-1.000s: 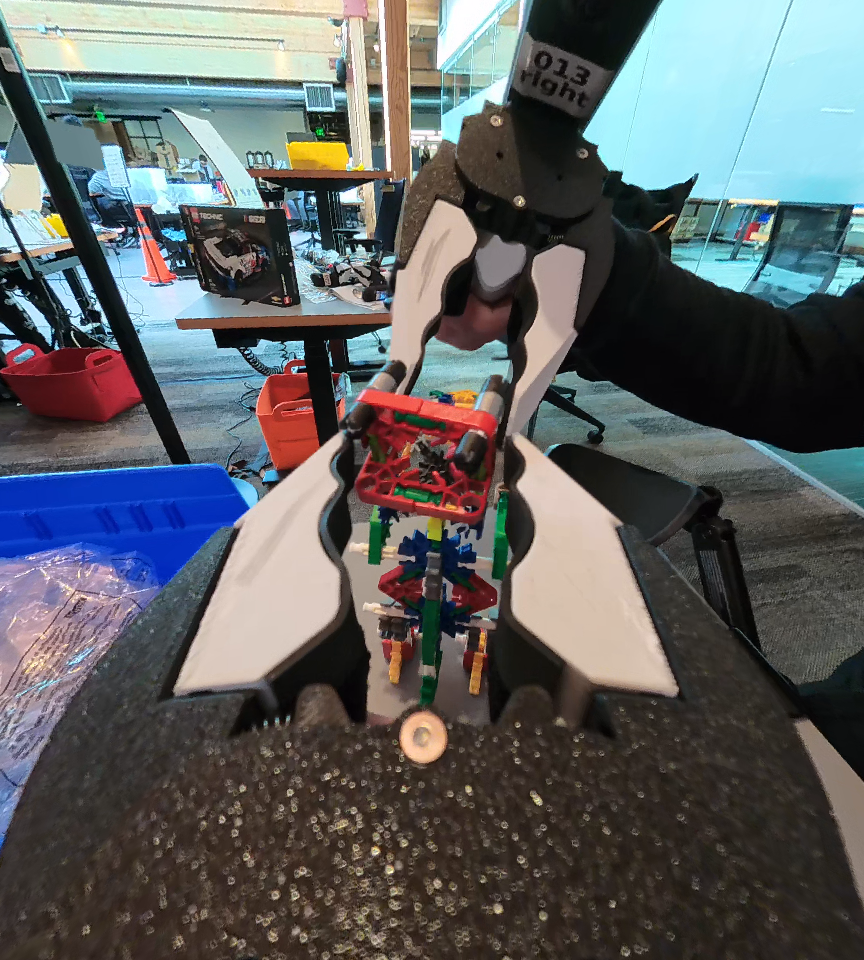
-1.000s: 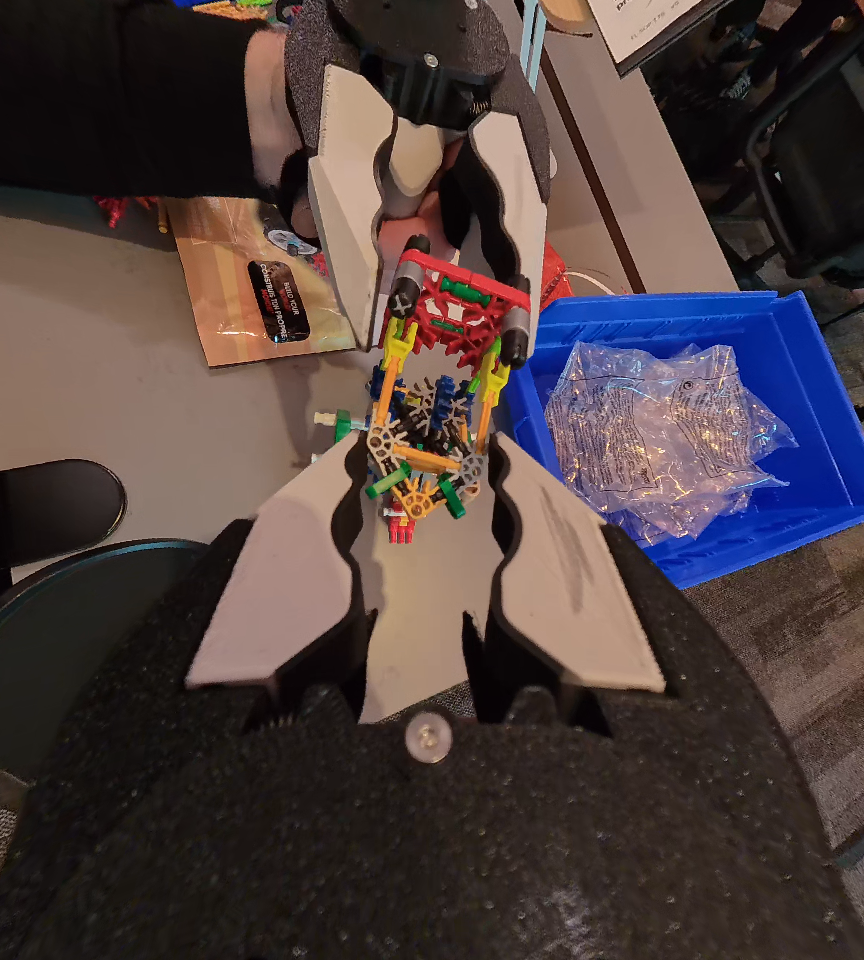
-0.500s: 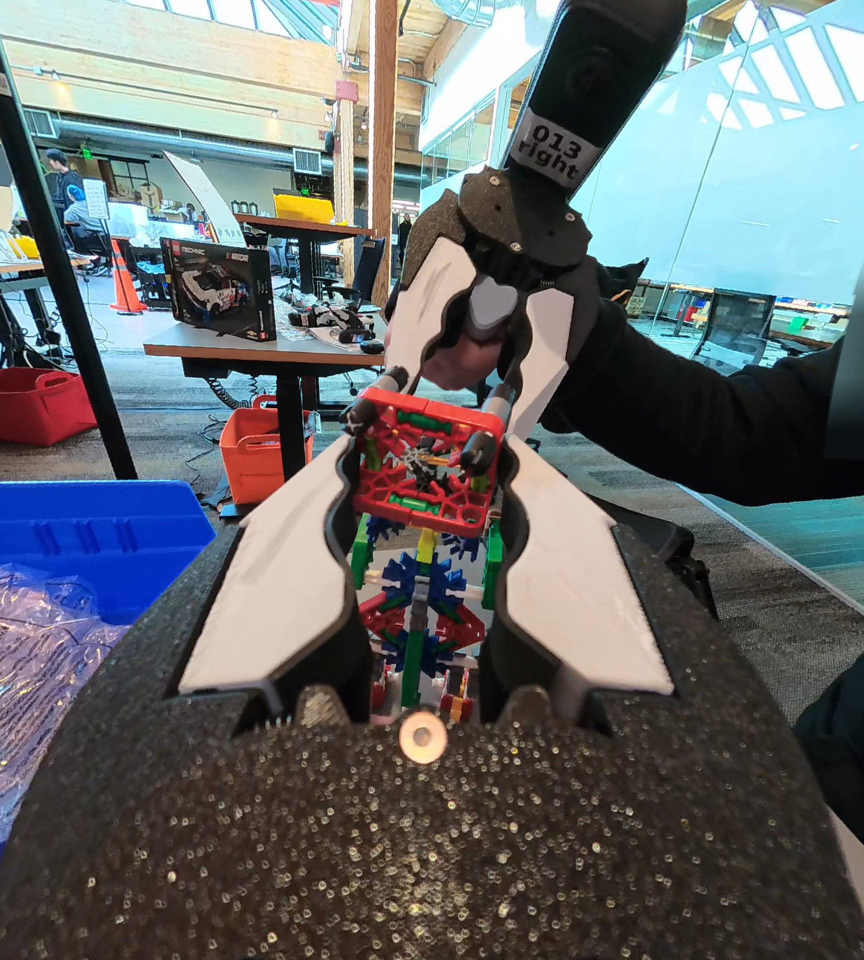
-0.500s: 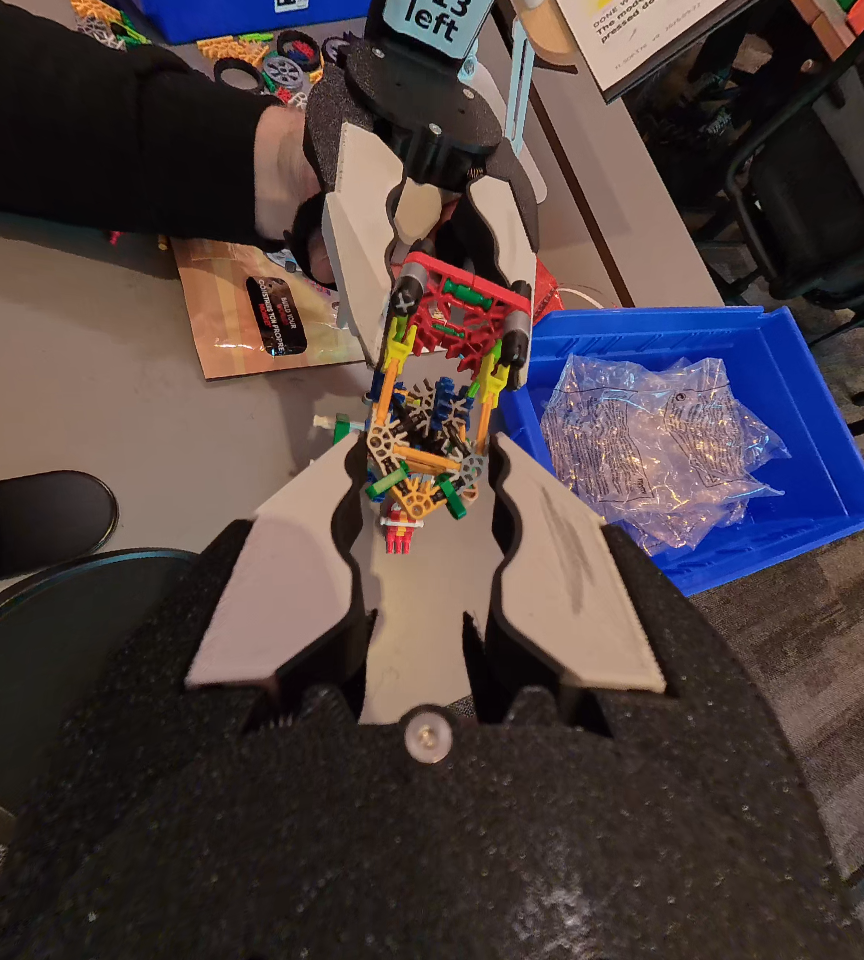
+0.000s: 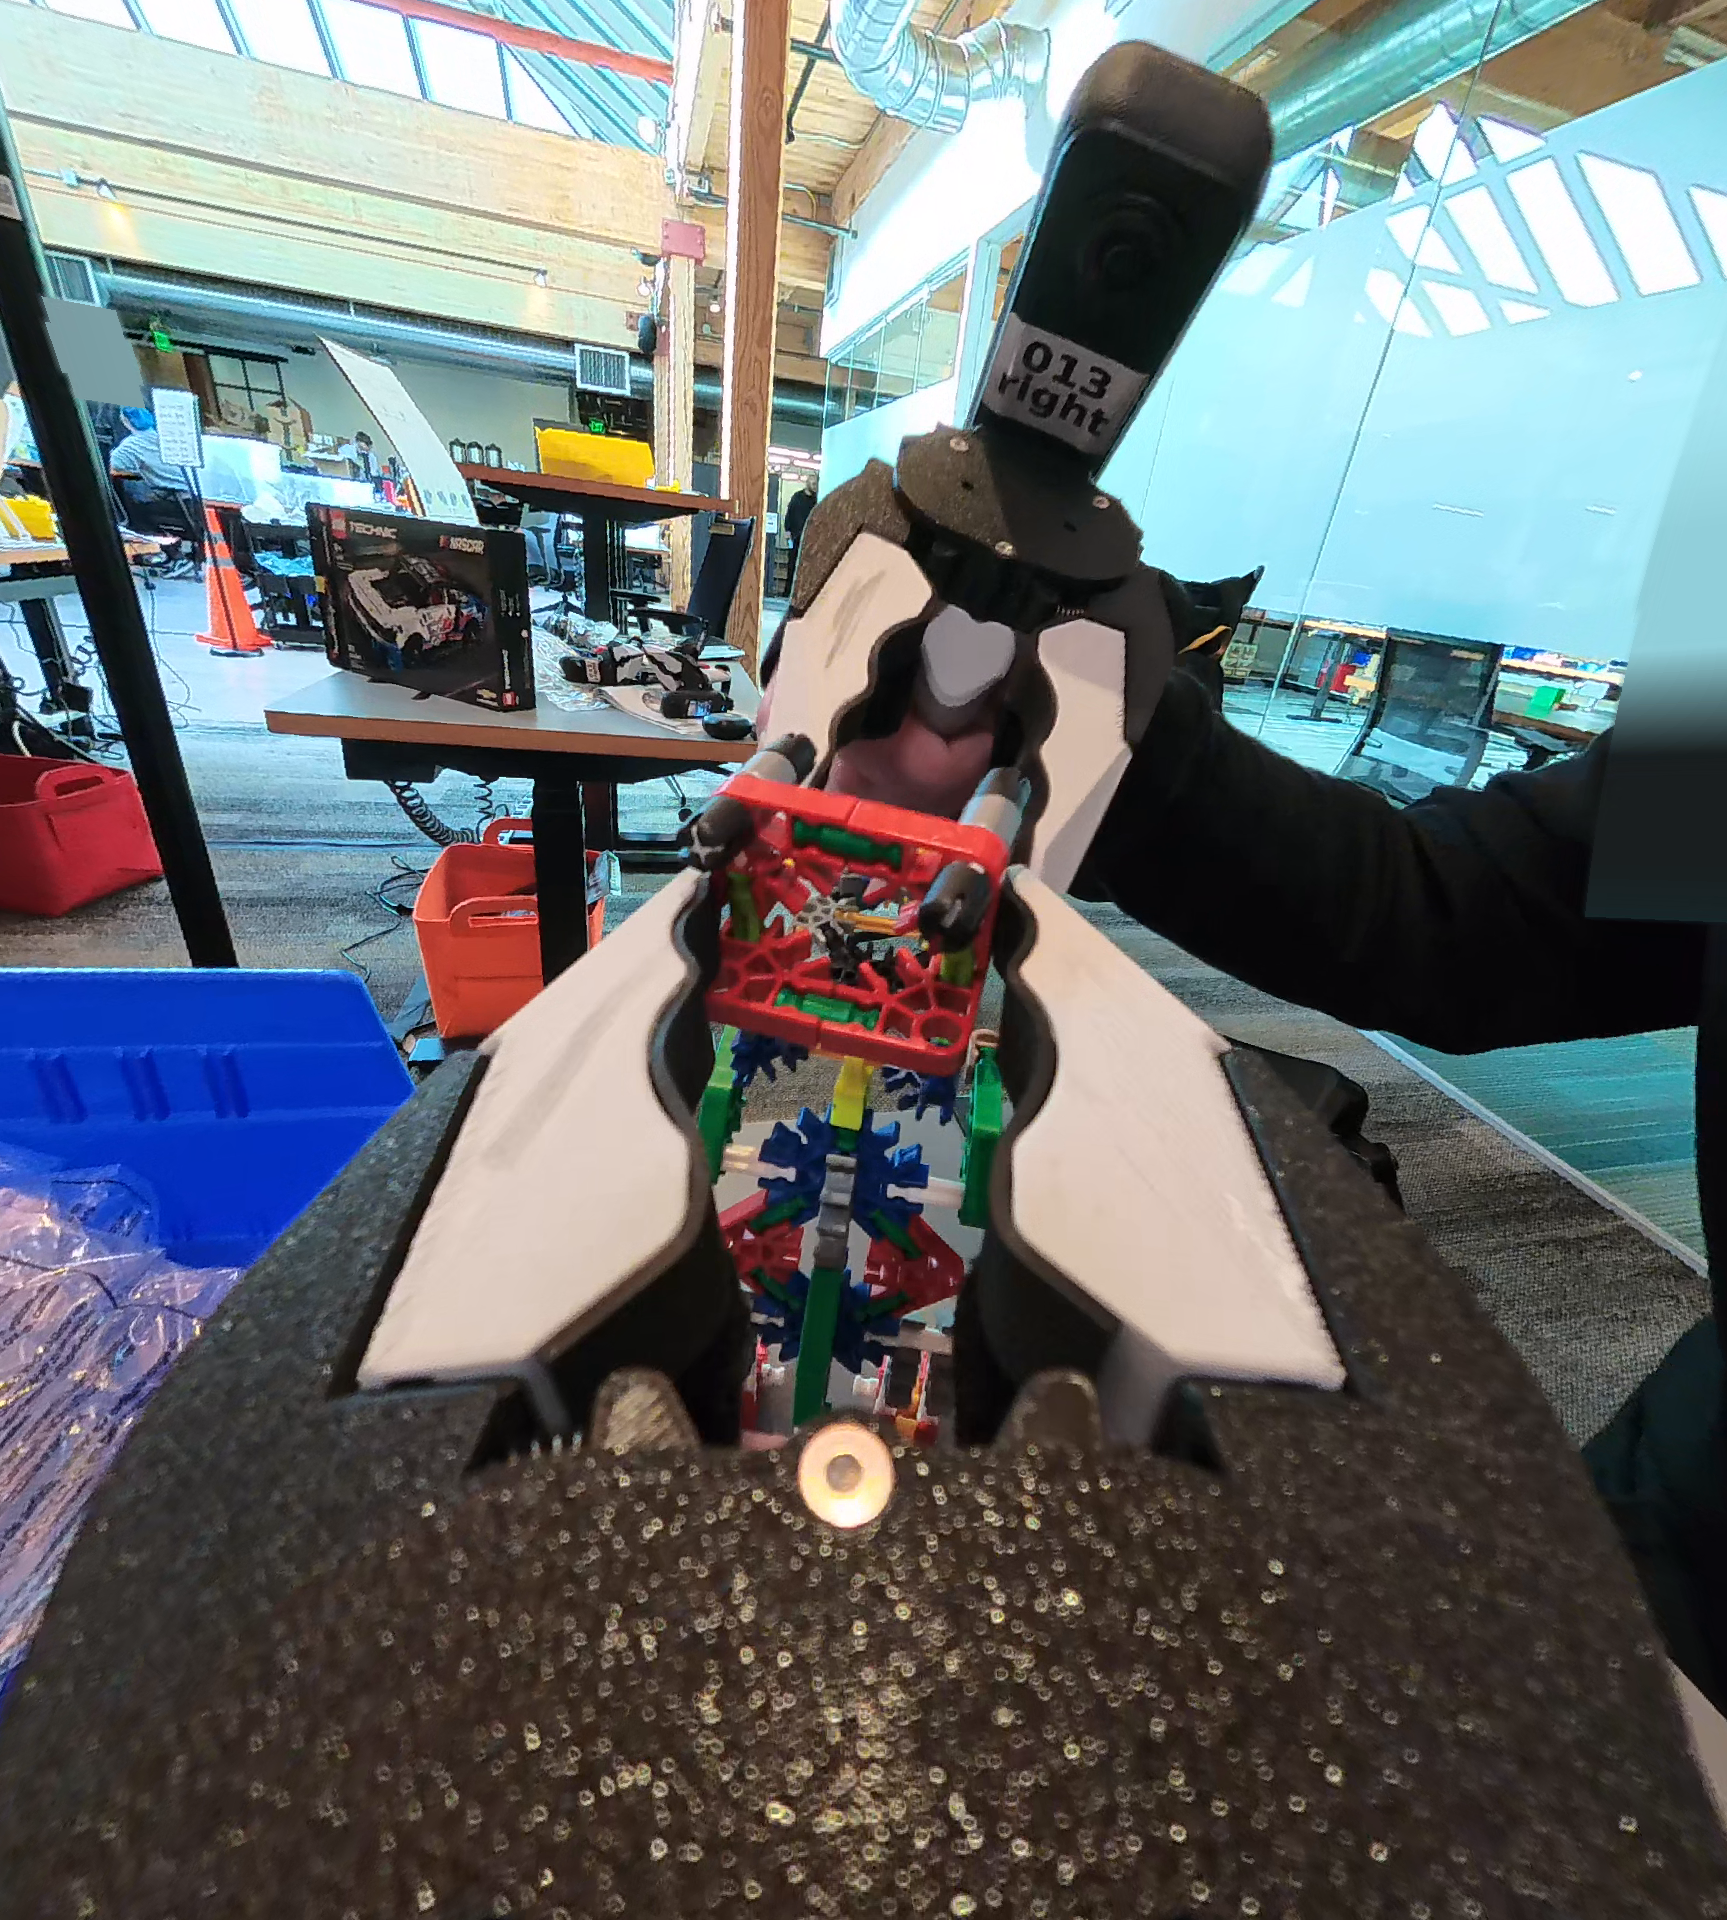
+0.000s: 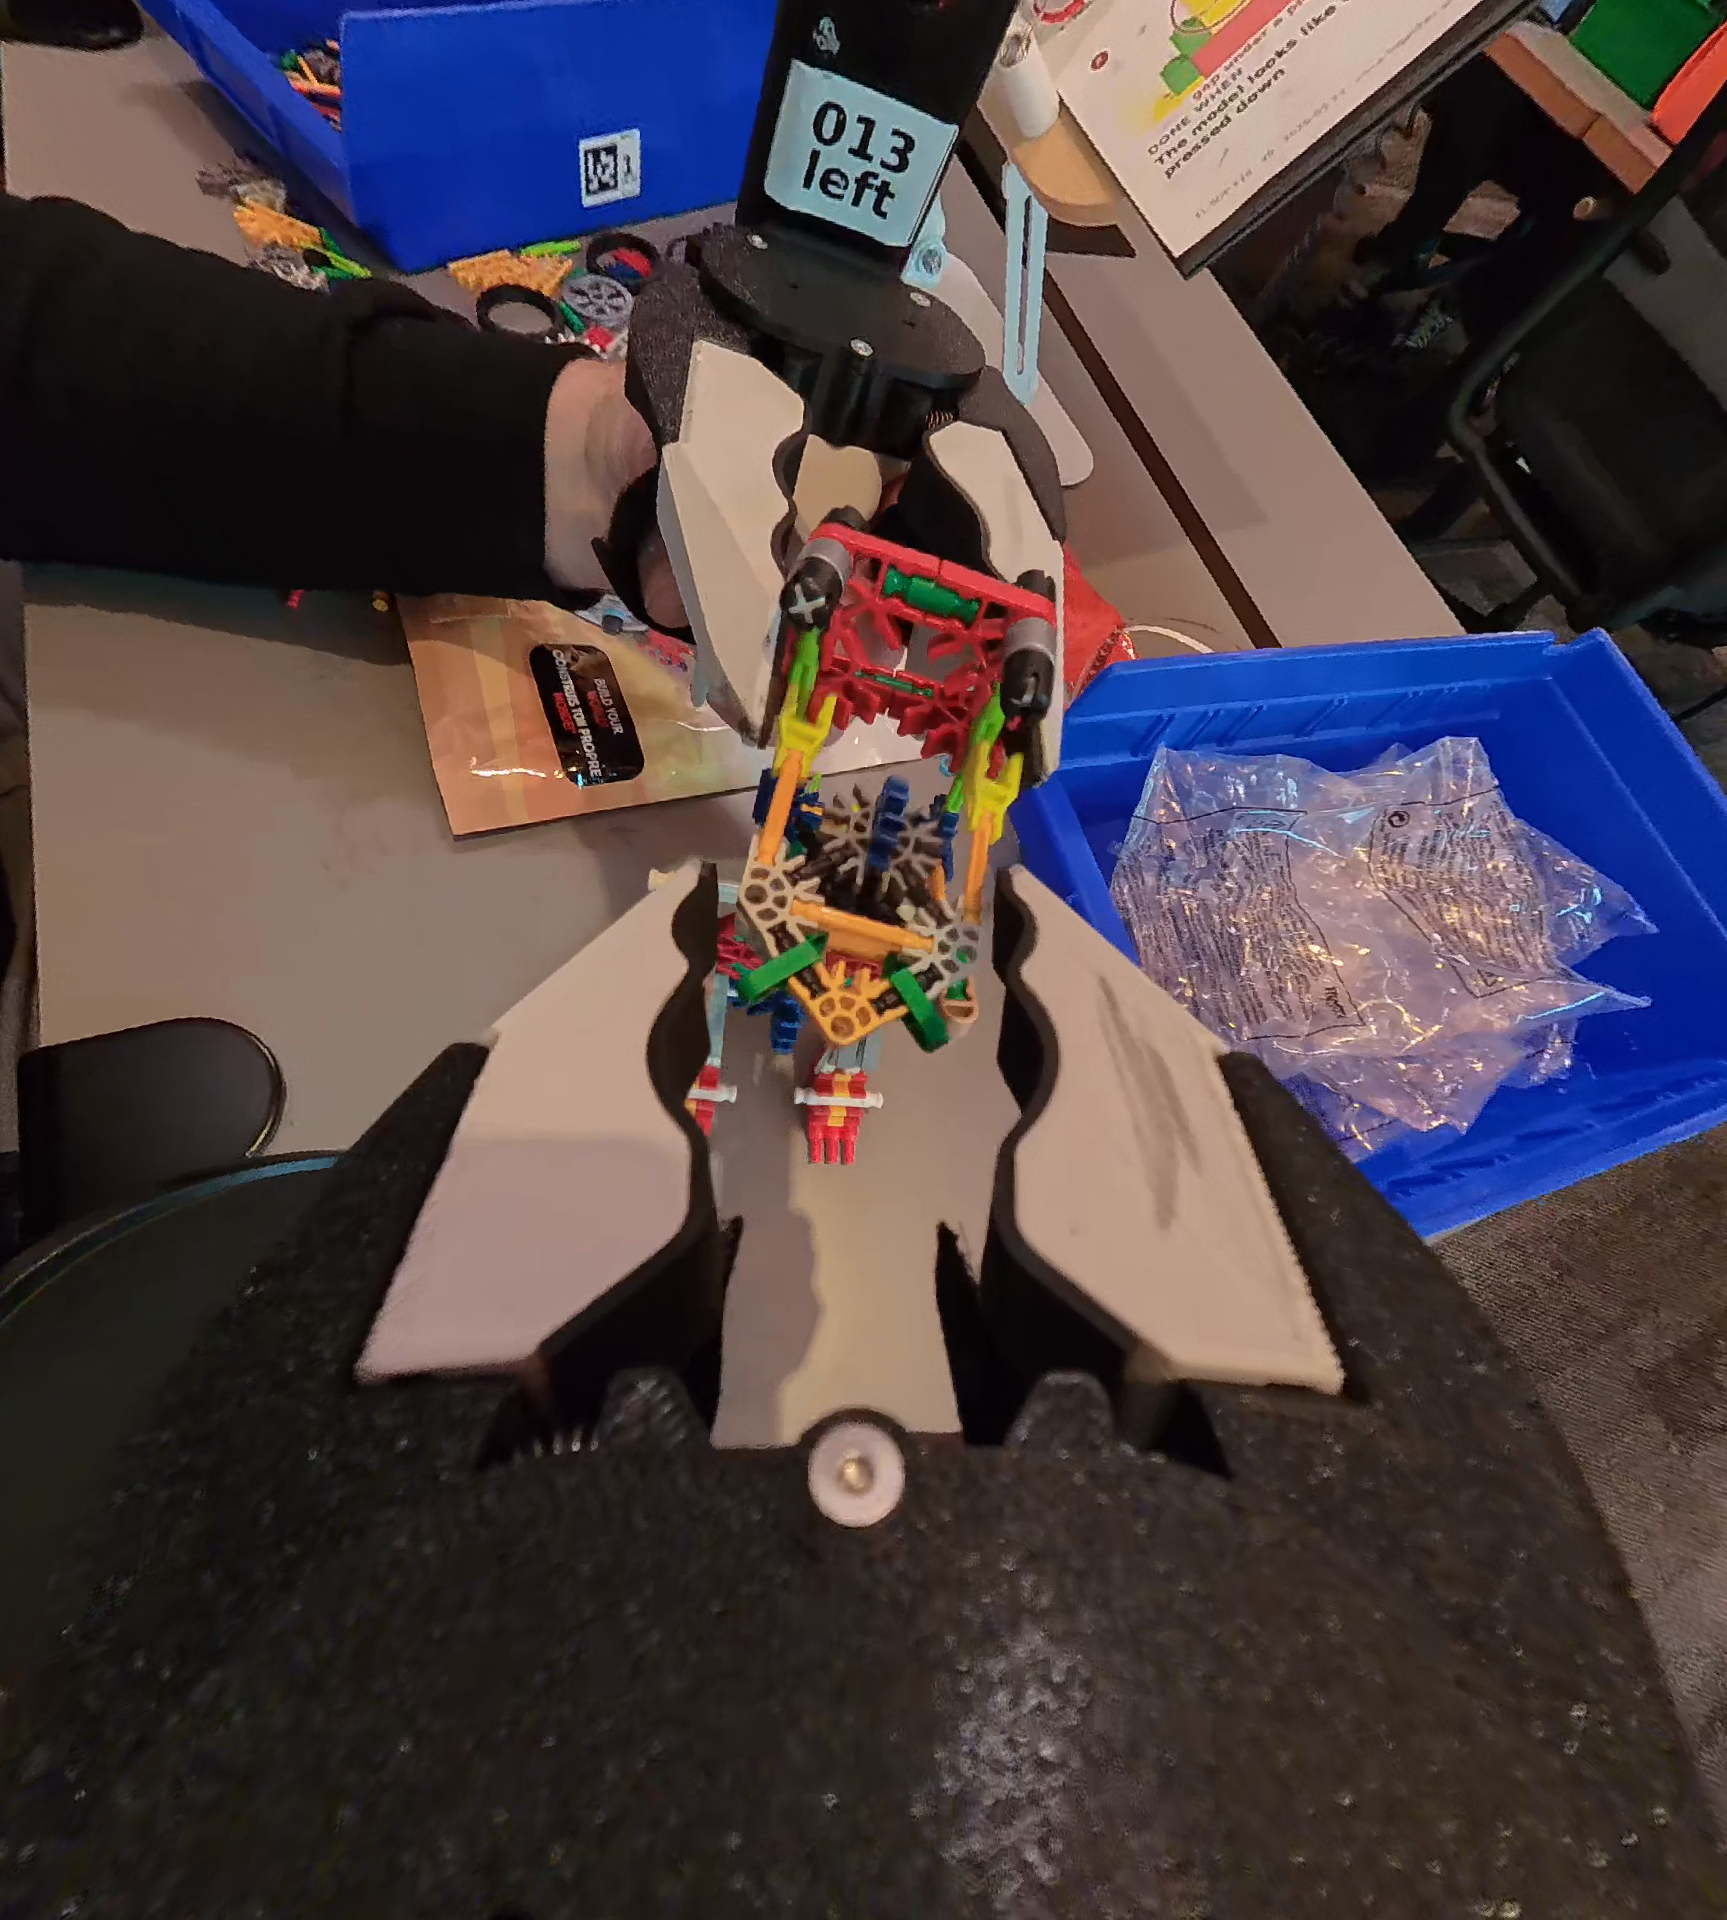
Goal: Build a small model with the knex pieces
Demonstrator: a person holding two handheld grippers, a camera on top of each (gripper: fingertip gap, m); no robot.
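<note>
A toy model of coloured plastic rods and connectors (image 6: 869, 925) hangs in the air between my two grippers, over the grey table (image 6: 215, 831). My left gripper (image 5: 854, 914) is shut on its red square frame (image 5: 838, 997). It shows opposite in the right wrist view (image 6: 900, 675). My right gripper (image 6: 854, 904) is closed on the model's grey, orange and yellow end. Its white fingers (image 5: 1087, 717) reach in behind the red frame in the left wrist view. The model's small red feet (image 6: 838, 1132) dangle free.
A blue bin (image 6: 1669, 935) holding clear plastic bags (image 6: 1358, 935) sits right of the model and also shows in the left wrist view (image 5: 163, 1070). A brown packet (image 6: 547, 717), loose pieces (image 6: 568, 291) and a second blue bin (image 6: 526, 104) lie behind. A black chair (image 6: 142, 1091) stands at the left. The tips of both grippers are at nearly the same place. About 20 centimetres separates my right fingertips from the brown packet (image 6: 547, 717).
Both grippers have lifted and tilted the model together, and it now looks nearer in both views. The grip on each end has not changed.
</note>
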